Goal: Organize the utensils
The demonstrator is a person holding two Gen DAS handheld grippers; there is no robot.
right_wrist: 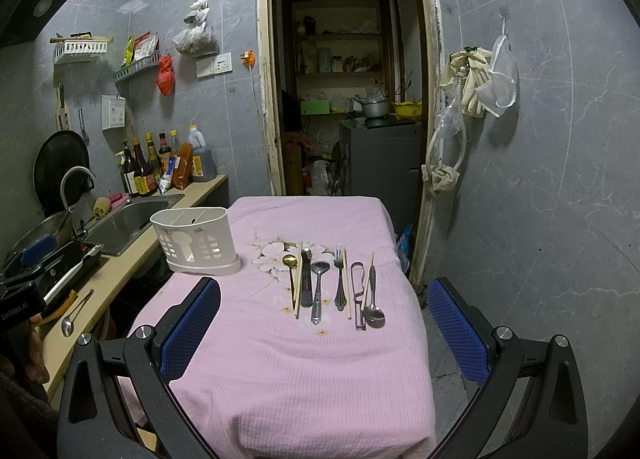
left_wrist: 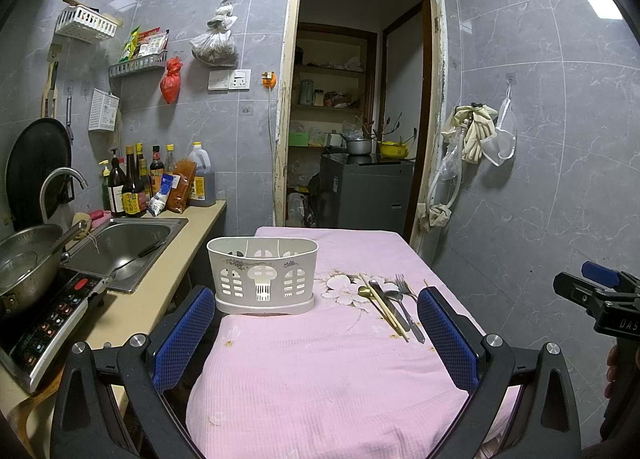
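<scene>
Grey-tiled kitchen | pink-clothed table | white utensil caddy at its far left corner | utensil row across mid-table toward right edge, gold spoon leftmost | left gripper jaws wide, empty | right gripper jaws wide, empty; its body reads "DAS", the left's "GenRobot.AI"

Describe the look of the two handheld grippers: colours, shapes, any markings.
Both are matte black plastic frames with silver round bolts at the joints. The left gripper and right gripper each carry two flat finger pads covered in blue textured rubber. White lettering shows on the bodies: "DAS" on the right one seen from the left wrist view, "GenRobot.AI" on the left one seen from the right wrist view. No cables visible.
</scene>
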